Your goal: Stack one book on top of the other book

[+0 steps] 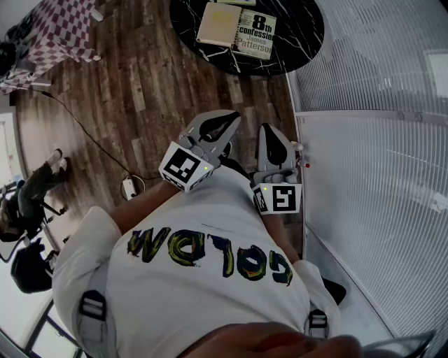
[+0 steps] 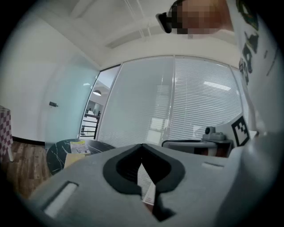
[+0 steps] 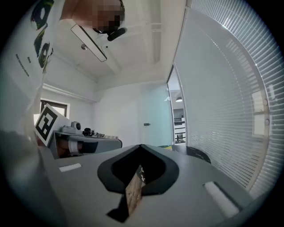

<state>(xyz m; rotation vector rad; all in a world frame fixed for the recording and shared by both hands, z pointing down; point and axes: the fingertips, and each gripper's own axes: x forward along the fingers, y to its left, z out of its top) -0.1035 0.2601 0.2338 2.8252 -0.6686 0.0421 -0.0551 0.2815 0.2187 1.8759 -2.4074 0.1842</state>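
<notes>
Person holds grey left gripper (image 1: 229, 119) & grey right gripper (image 1: 270, 130), both w/ jaws together, nothing b/w them. Cream-covered book (image 1: 218, 24) & white "8th Confession" paperback (image 1: 256, 35) lie side by side, touching, near front edge of round black marble table (image 1: 302, 38).

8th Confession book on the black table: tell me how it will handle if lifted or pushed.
The 8th Confession book lies flat, so it should not roll or tip. It looks like a paperback, so it will probably flex a little if lifted by one edge. On the smooth-looking black table it may slide when pushed.
</notes>
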